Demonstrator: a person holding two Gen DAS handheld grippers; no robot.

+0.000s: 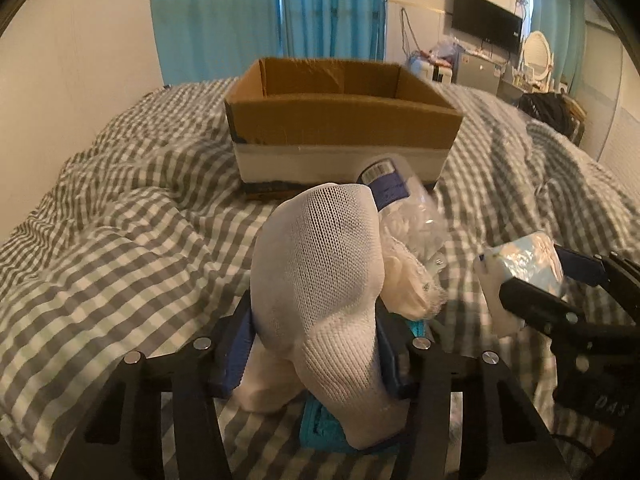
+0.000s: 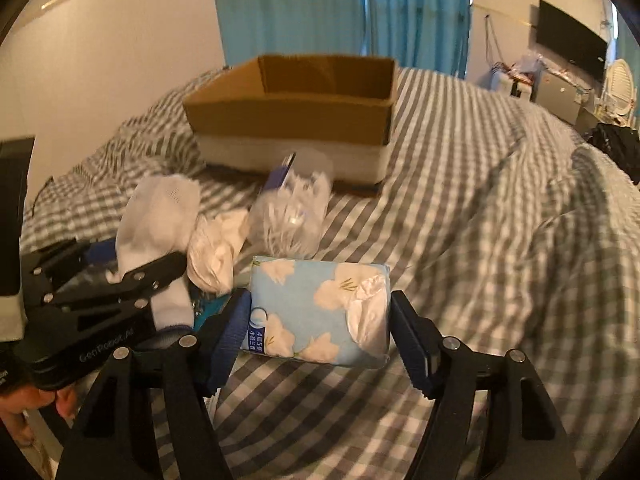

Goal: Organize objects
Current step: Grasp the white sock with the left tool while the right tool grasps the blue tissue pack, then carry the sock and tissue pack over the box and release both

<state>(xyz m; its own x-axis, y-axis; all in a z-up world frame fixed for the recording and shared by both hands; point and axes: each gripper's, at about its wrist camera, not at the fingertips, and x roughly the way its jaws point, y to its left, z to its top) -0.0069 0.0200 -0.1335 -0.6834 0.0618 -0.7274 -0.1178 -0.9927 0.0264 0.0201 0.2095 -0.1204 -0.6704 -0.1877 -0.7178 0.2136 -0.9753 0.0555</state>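
I am clamping the left gripper [image 1: 316, 344] on a limp white mesh sock [image 1: 320, 280] and the right gripper [image 2: 320, 328] on a blue flowered tissue pack [image 2: 320, 312], both risking slipping short of the open brown cardboard box [image 1: 340, 120].

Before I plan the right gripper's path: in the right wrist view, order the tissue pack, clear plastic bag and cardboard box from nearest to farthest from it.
1. Tissue pack: between the right gripper jaws.
2. Clear plastic bag: just beyond, slightly left, on the bed.
3. Cardboard box: farthest, behind the bag.
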